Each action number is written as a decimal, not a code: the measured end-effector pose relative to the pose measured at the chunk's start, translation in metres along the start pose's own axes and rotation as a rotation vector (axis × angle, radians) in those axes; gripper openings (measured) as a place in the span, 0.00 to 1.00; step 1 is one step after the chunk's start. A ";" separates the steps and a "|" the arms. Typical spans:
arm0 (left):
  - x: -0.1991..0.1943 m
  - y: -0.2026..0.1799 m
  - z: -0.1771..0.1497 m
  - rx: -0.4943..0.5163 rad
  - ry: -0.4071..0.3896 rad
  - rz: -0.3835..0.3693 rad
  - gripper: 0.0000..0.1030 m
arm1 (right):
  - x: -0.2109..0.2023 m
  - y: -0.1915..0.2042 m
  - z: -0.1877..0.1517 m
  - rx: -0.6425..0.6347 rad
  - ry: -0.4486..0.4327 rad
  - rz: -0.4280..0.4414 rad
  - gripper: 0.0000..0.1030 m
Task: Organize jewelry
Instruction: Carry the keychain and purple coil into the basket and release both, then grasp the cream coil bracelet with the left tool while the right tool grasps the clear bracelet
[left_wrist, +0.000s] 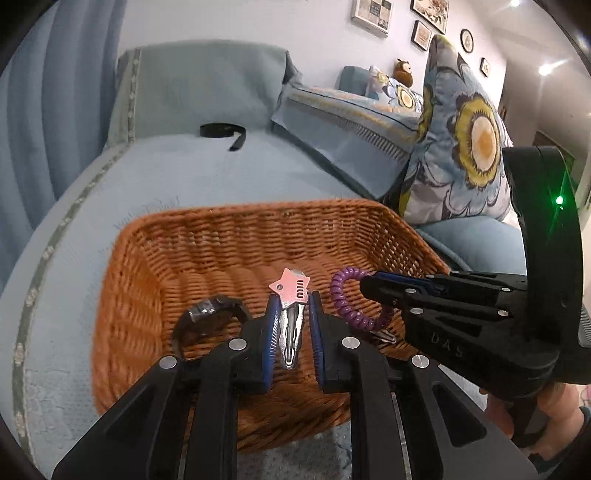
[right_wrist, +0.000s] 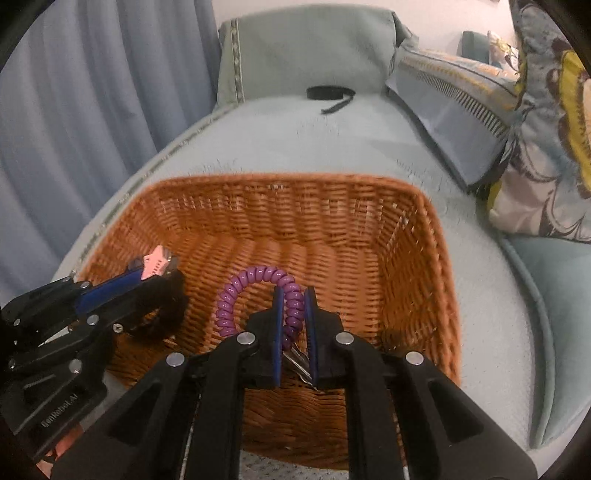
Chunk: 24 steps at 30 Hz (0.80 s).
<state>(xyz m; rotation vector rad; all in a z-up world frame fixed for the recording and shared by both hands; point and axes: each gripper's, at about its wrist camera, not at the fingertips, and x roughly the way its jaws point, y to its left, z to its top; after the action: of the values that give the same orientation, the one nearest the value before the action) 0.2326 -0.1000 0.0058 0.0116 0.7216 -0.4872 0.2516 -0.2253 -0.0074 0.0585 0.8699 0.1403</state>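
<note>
A silver metal hair clip topped with a pink star charm (left_wrist: 292, 317) sits between the blue pads of the left gripper (left_wrist: 291, 314), whose jaws are drawn in close and pinch the clip's sides, star end pointing away from the camera, above the inside of a rectangular orange-brown woven wicker basket (left_wrist: 221, 236). Just beside it, a purple coiled spiral wristband with small metal keys hanging from it (right_wrist: 258, 295) is clamped in the right gripper (right_wrist: 294, 317), its jaws almost fully closed on one side of the loop; the rest of the coil arcs out to the left of the pads and the keys hang down behind them. Both held items hover over the basket's near half. A dark wristwatch with a black strap (left_wrist: 210, 314) lies on the basket floor near the left wall, below the left gripper. The basket rests on a pale blue fabric-covered sofa seat (left_wrist: 184, 173). Further back on that seat, well apart from the basket, lies a black looped strap (left_wrist: 223, 132). To the right lean a flat blue striped-edge cushion (left_wrist: 351, 125) and a large floral cushion with a yellow flower (left_wrist: 469, 147). Blue curtains (right_wrist: 92, 92) hang on the left.
</note>
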 end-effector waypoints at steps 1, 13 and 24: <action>0.001 0.000 -0.001 0.001 0.002 -0.004 0.14 | 0.000 0.000 0.000 0.005 0.002 -0.004 0.09; -0.107 -0.001 -0.024 -0.006 -0.137 -0.070 0.45 | -0.086 -0.011 -0.039 0.091 -0.073 0.103 0.28; -0.181 0.004 -0.098 -0.137 -0.147 -0.050 0.45 | -0.157 0.007 -0.128 0.037 -0.122 0.120 0.28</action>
<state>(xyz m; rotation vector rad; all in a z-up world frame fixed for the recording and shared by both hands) 0.0563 -0.0026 0.0465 -0.1694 0.6104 -0.4800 0.0524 -0.2418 0.0299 0.1529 0.7469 0.2307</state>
